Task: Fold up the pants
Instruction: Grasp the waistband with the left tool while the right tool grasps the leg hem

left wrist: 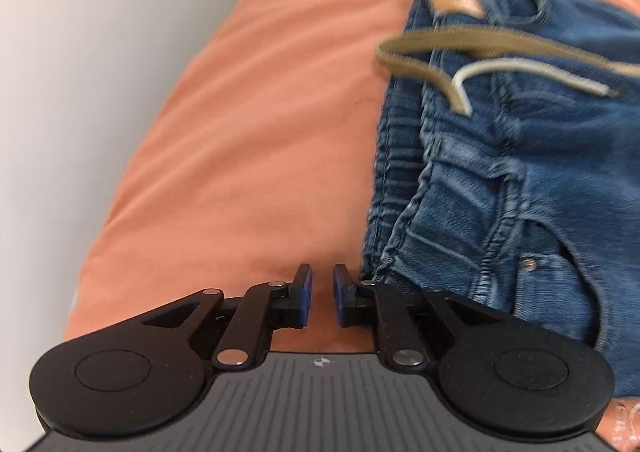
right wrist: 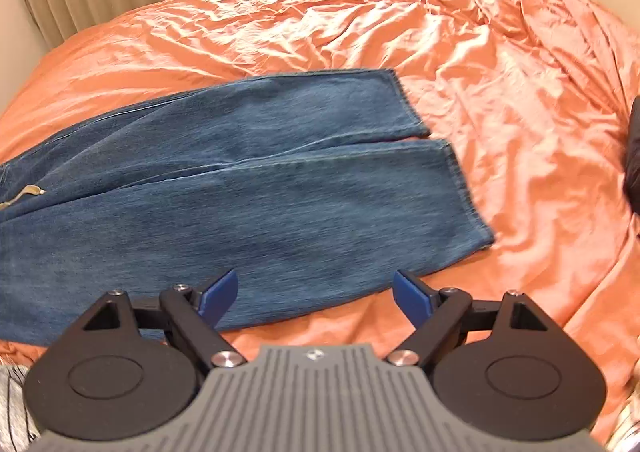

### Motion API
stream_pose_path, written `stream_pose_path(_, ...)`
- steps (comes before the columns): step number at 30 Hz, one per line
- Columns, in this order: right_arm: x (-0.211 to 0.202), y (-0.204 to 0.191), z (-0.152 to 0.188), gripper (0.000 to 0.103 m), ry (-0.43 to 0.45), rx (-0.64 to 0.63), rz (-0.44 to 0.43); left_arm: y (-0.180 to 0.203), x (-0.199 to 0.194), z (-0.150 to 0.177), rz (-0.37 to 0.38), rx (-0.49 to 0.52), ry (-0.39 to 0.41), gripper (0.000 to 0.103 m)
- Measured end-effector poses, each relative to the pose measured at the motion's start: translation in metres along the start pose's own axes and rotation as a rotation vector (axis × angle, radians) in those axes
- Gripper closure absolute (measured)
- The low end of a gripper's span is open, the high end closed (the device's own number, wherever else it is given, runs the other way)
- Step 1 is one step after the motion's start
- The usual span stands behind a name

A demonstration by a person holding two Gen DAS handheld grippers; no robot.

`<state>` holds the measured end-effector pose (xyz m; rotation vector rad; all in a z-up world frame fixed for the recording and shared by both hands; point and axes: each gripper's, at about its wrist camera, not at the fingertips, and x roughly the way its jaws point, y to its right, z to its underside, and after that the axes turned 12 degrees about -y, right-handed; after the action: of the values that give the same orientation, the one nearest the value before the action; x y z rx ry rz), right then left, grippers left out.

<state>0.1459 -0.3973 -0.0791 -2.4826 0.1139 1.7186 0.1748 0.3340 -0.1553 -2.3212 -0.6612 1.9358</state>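
My left gripper (left wrist: pixel 322 294) points steeply downward, its two blue pads (left wrist: pixel 305 294) drawn close together with only a narrow gap between them and nothing caught in that gap. My right gripper (right wrist: pixel 316 296) also tilts downward, its blue pads (right wrist: pixel 219 297) spread wide apart and empty. Both black linkages sit square and level across the bottom of each wrist view. Neither of my hands shows in either view.
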Motion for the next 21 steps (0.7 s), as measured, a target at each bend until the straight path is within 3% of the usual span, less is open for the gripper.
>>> stream_pose_path(3,-0.02,0.02,-0.01,0.023,0.012,-0.047,0.004,0.0,-0.034,0.009,0.007,0.062,0.078,0.083)
stream_pose_path(5,-0.034,0.032,-0.019,0.032,-0.006,-0.098,0.023,0.005,-0.057,0.015,0.014,0.141,0.12,0.079)
stream_pose_path(9,-0.056,0.053,-0.036,0.041,-0.085,-0.245,0.087,0.026,-0.1,0.032,0.056,0.372,0.195,0.066)
stream_pose_path(11,-0.064,0.061,-0.039,0.044,-0.132,-0.365,0.13,0.043,-0.11,0.043,0.042,0.486,0.214,0.06)
stream_pose_path(14,-0.06,0.072,-0.036,0.045,-0.193,-0.529,0.198,0.064,-0.116,0.056,-0.009,0.627,0.213,0.059)
stream_pose_path(16,-0.047,0.08,-0.03,0.052,-0.204,-0.621,0.229,0.076,-0.112,0.067,-0.029,0.712,0.214,0.059)
stream_pose_path(21,0.01,0.094,-0.01,0.059,-0.162,-0.674,0.232,0.097,-0.085,0.096,-0.117,0.926,0.141,0.059)
